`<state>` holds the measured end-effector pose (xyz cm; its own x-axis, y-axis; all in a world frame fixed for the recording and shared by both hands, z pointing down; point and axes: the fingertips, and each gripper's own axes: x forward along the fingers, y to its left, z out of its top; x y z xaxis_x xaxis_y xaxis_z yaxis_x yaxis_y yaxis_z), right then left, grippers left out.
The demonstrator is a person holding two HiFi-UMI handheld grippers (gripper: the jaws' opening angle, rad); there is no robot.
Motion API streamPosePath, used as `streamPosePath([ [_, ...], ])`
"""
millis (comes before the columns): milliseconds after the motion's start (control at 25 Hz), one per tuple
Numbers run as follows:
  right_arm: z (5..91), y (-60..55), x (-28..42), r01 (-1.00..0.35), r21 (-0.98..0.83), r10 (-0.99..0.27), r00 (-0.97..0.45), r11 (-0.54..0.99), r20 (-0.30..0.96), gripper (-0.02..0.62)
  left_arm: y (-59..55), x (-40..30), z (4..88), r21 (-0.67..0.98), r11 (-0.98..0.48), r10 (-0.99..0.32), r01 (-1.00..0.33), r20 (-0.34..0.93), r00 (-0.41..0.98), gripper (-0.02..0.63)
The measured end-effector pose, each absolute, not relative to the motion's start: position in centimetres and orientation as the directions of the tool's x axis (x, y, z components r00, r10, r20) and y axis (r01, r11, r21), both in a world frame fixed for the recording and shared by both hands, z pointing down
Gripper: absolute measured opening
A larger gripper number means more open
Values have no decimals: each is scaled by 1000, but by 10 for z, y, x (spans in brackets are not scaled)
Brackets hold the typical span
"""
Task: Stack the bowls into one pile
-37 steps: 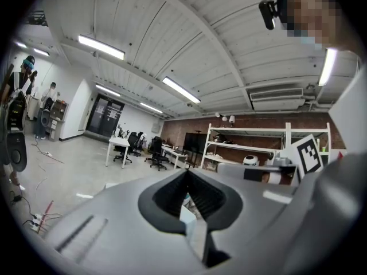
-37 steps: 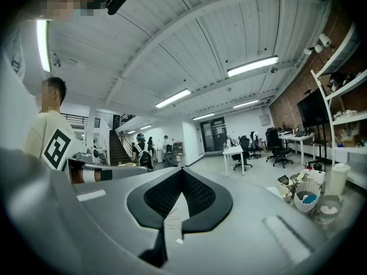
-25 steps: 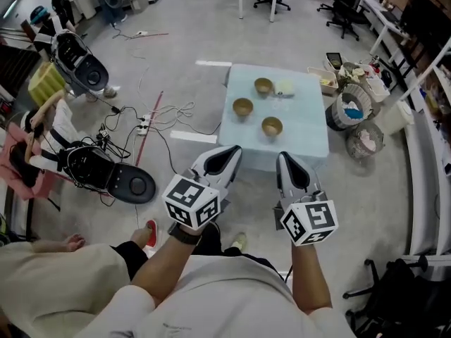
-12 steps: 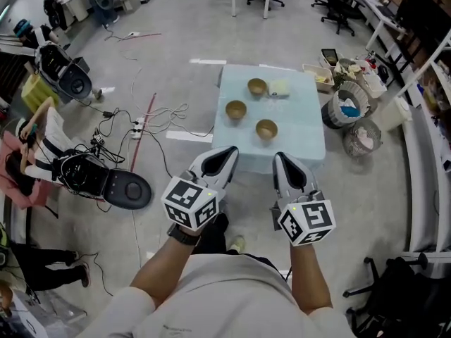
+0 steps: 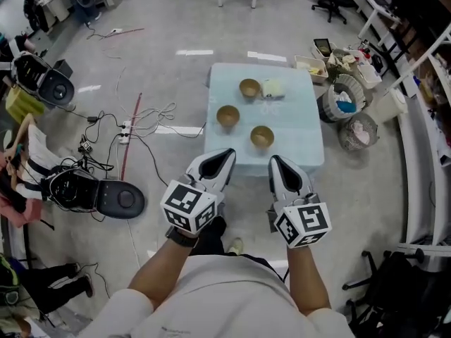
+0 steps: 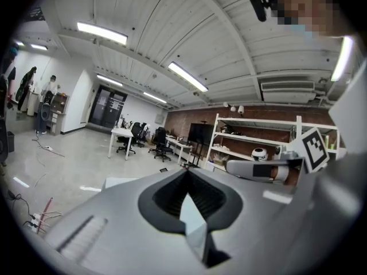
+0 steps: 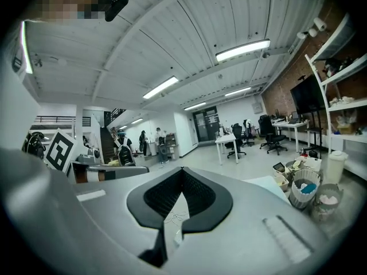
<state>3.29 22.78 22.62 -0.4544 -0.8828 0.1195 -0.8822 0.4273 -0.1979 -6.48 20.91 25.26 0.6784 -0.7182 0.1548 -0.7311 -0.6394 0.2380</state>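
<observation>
Three brown bowls stand apart on a low pale blue table [image 5: 296, 129] in the head view: one at the back [image 5: 249, 87], one at the left [image 5: 227, 115], one nearest me [image 5: 262, 136]. My left gripper [image 5: 227, 154] and right gripper [image 5: 274, 161] are held side by side close to my body, short of the table's near edge, both shut and empty. In the left gripper view the left gripper [image 6: 186, 171] points out over the room, jaw tips together. The right gripper [image 7: 182, 170] looks the same in the right gripper view. Neither gripper view shows a bowl.
A pale folded object [image 5: 273, 88] lies beside the back bowl. Bins and baskets [image 5: 350, 111] stand right of the table. Cables and a power strip [image 5: 127, 127] lie on the floor at the left, near a black chair base [image 5: 116, 198]. Desks and office chairs stand far behind.
The table and bowls have slid left and slightly up in the head view as I moved. Both grippers keep the same shut pose in front of me.
</observation>
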Motion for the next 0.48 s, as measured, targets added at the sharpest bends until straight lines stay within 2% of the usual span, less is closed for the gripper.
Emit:
streamPosePath([
  [480, 267, 122, 22, -931, -221, -920, -335, 290, 202, 11, 97, -75, 287, 239, -725, -623, -646, 172, 763, 6],
])
